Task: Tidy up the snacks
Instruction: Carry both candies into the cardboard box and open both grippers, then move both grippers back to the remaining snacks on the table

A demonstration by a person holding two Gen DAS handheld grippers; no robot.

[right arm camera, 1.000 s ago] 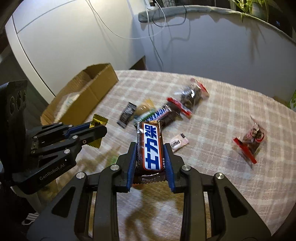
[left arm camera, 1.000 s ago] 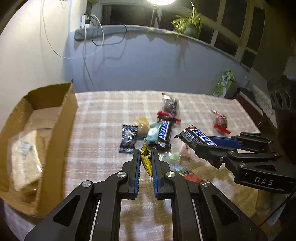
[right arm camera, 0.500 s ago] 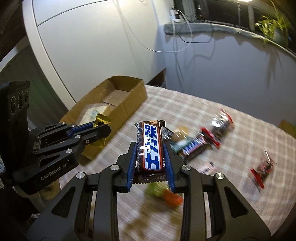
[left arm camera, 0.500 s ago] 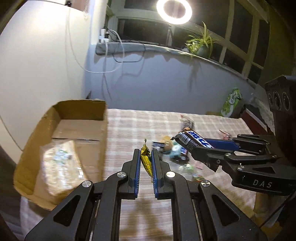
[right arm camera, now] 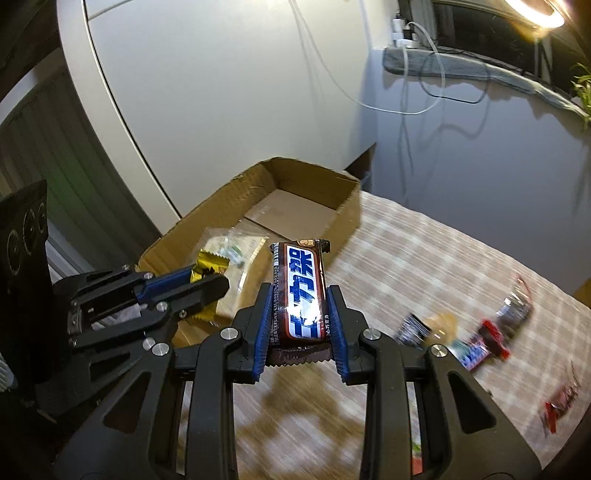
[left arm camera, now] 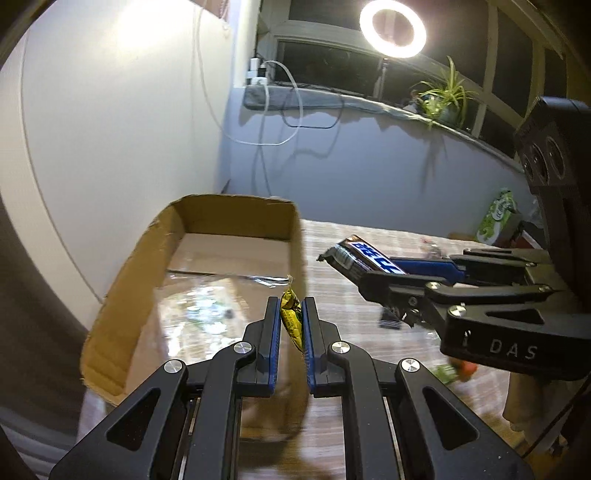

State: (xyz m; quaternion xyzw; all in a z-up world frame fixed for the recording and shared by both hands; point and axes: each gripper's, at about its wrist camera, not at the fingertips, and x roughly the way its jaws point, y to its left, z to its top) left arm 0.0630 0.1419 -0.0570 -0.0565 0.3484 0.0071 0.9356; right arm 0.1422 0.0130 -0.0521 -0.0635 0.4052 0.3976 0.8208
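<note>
Chocolate bar (right arm camera: 300, 295), brown wrapper with blue-and-white lettering: clamped lengthwise between the blue pads of the right hand-held gripper (right arm camera: 300, 314), centre of the right wrist frame, raised off the counter (right arm camera: 424, 258). In the left wrist frame the same bar pokes out to the left at centre right.

Small yellow packet (left arm camera: 291, 318): pinched edge-on between the nearly closed pads of the left hand-held gripper (left arm camera: 291, 325), lower centre of the left wrist frame, its twisted tip sticking up above the pads. It also appears at left centre of the right wrist frame.

Open cardboard box (left arm camera: 229, 218): left of centre in the left wrist frame, on the counter's left edge. A clear-wrapped pack (left arm camera: 207, 306) lies on the box floor. The yellow packet overlaps the box's right wall in this frame.

Checked cloth covers the counter. Loose snacks (right arm camera: 480, 336), blurred, lie at the right of the right wrist frame, well apart from the box.

Background: ring light (left arm camera: 392, 28) upper right, potted plant (left arm camera: 445, 99) on the ledge, white cable (left arm camera: 258, 110) hanging down the wall.
</note>
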